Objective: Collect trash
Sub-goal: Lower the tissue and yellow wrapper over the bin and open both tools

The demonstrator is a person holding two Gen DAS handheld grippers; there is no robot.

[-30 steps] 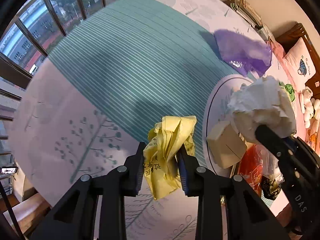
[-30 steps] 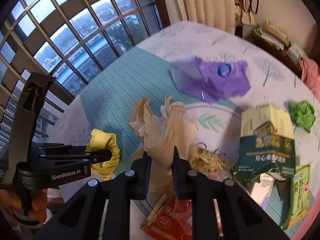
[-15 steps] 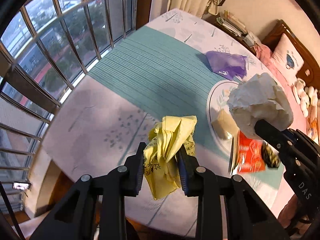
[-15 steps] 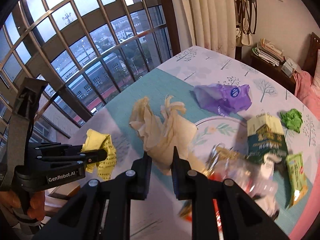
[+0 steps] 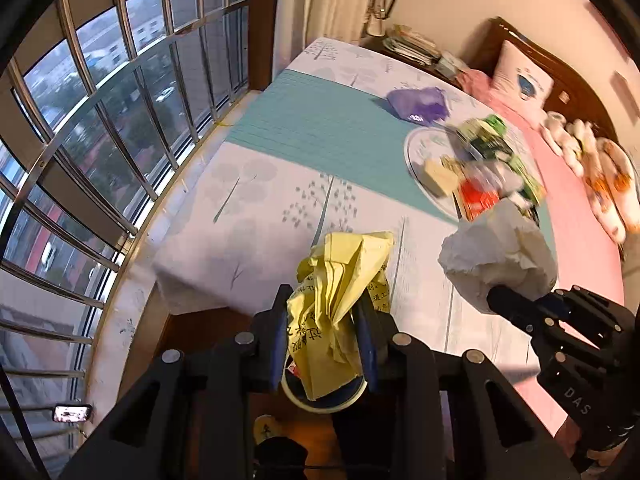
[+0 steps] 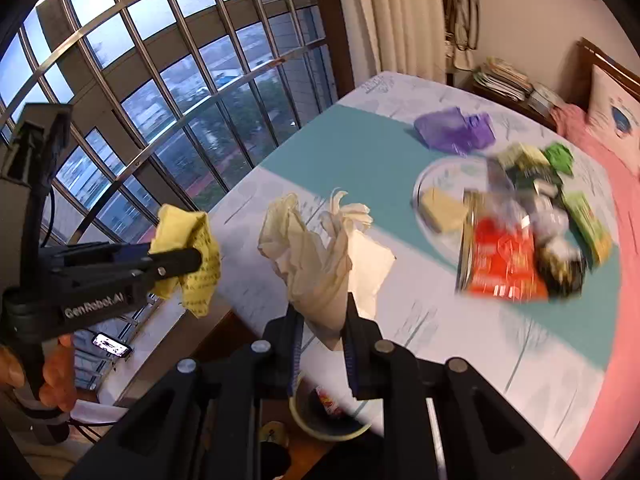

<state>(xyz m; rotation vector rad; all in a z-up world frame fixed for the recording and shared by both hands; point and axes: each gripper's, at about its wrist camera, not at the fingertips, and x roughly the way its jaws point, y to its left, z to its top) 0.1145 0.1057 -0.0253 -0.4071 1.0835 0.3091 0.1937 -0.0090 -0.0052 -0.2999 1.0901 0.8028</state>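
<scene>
My left gripper (image 5: 324, 336) is shut on a crumpled yellow wrapper (image 5: 340, 284) and holds it over a small round trash bin (image 5: 320, 398) on the floor by the bed's foot. It also shows in the right wrist view (image 6: 184, 260). My right gripper (image 6: 322, 344) is shut on a crumpled white tissue (image 6: 320, 256), also above the bin (image 6: 328, 420). In the left wrist view the right gripper holds the tissue (image 5: 496, 256) at the right. More trash lies on the bed: a purple bag (image 6: 456, 132), a red packet (image 6: 504, 268), green packets (image 6: 580, 216).
The bed (image 5: 280, 184) has a teal and white sheet with a round plate (image 5: 420, 148) under the trash pile. A barred window (image 5: 100, 120) runs along the left. A pink quilt and pillow (image 5: 524, 84) lie at the right. A nightstand with papers (image 6: 508, 80) stands at the back.
Both grippers have pulled back off the bed with their loads, and now hang past the bed's foot edge over the trash bin. The bed looks farther away.
</scene>
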